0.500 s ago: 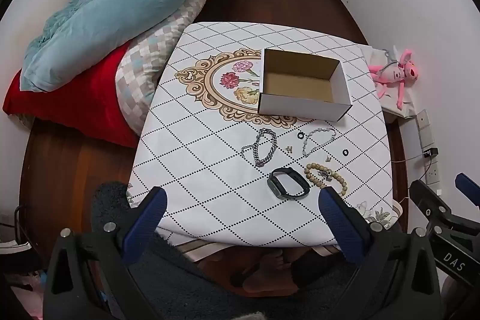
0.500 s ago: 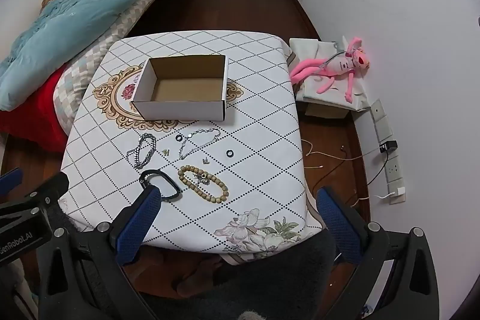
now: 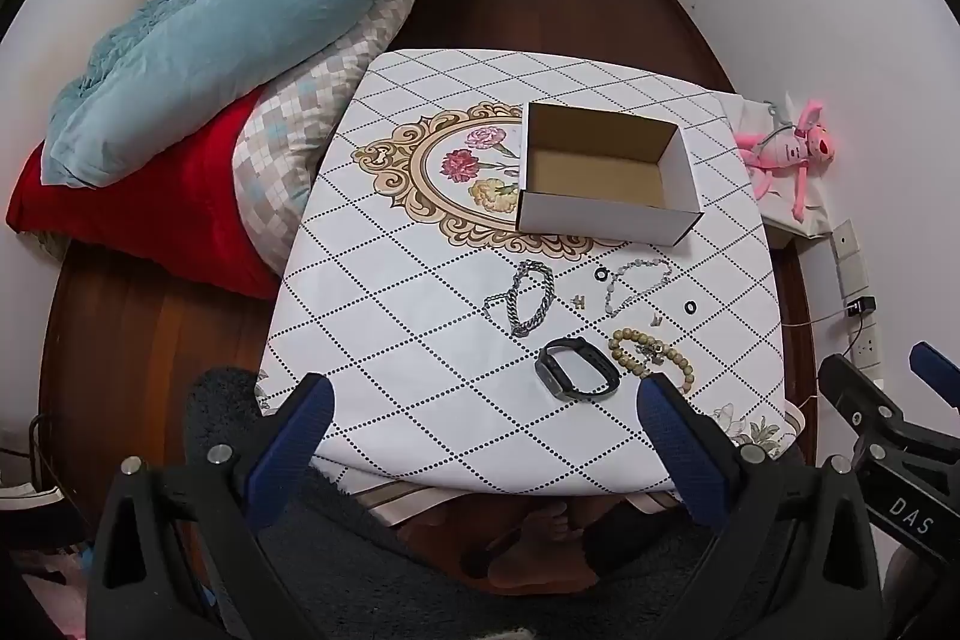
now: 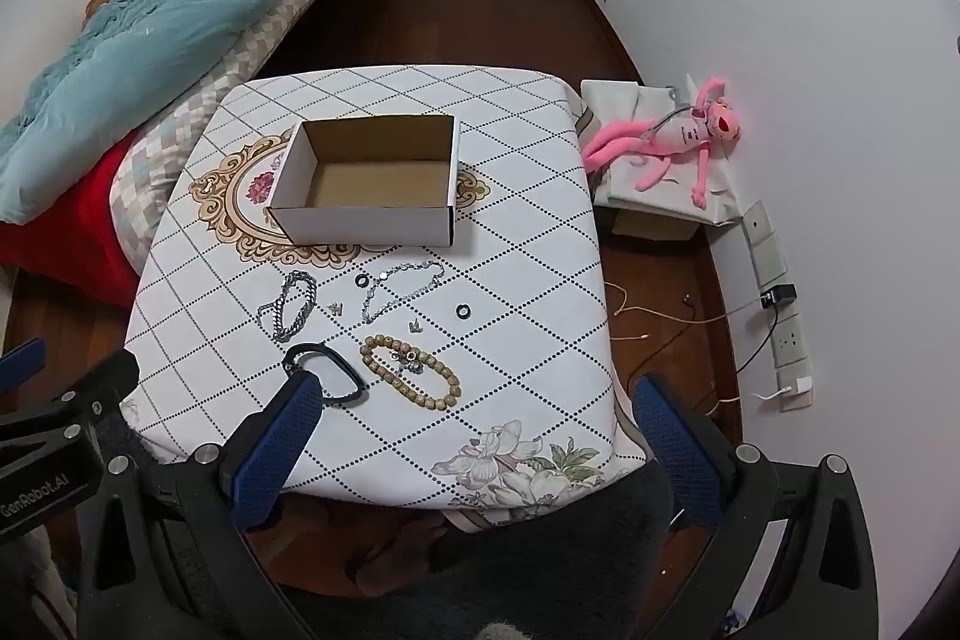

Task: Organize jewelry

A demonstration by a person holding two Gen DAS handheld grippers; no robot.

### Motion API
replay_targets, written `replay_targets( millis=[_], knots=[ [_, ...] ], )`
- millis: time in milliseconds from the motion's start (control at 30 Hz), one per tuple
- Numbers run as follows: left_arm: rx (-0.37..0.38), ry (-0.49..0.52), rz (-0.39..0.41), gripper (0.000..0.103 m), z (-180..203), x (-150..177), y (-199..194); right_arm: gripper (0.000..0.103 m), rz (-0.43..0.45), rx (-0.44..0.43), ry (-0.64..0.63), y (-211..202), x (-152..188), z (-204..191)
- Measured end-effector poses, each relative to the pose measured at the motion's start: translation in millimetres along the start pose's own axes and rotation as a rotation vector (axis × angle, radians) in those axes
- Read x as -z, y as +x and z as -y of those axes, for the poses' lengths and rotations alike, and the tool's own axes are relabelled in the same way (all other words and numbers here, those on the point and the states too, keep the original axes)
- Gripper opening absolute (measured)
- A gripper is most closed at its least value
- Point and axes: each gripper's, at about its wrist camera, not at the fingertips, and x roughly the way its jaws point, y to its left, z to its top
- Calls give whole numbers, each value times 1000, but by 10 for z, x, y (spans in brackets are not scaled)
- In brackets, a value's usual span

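Jewelry (image 4: 410,369) before box (image 3: 606,222), grippers (image 3: 480,421) (image 4: 474,421) spread (seemingly above table edge)

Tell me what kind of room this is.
Most likely a bedroom. A bed piled with a light blue duvet and a red blanket runs along the wall beside a small table with a patterned cloth, and a pink plush toy lies by the other wall.

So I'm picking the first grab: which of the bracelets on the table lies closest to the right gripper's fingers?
The black band bracelet: its loop sits right at the right gripper's left fingertip. The tan wooden bead bracelet is slightly farther and the silver chain bracelet farther still.
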Motion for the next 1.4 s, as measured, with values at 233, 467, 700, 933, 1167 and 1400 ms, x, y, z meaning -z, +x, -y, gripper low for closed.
replay_targets(
  millis=[233,467,700,933,1167,1400],
  knots=[
    [6,12,2,103,39,-16,-25,103,5,5,2,-26,-12,25],
    [11,23,12,103,63,-21,-64,103,14,14,10,-65,-19,39],
    [9,25,19,103,72,-27,-97,103,18,13,8,-75,-24,44],
    [14,33,31,103,84,-34,-158,103,32,18,7,-128,-24,35],
    [16,36,33,103,85,-24,-169,103,36,19,8,-150,-25,41],
    [15,36,37,103,102,-28,-181,103,38,17,9,-166,-20,54]
  ],
)
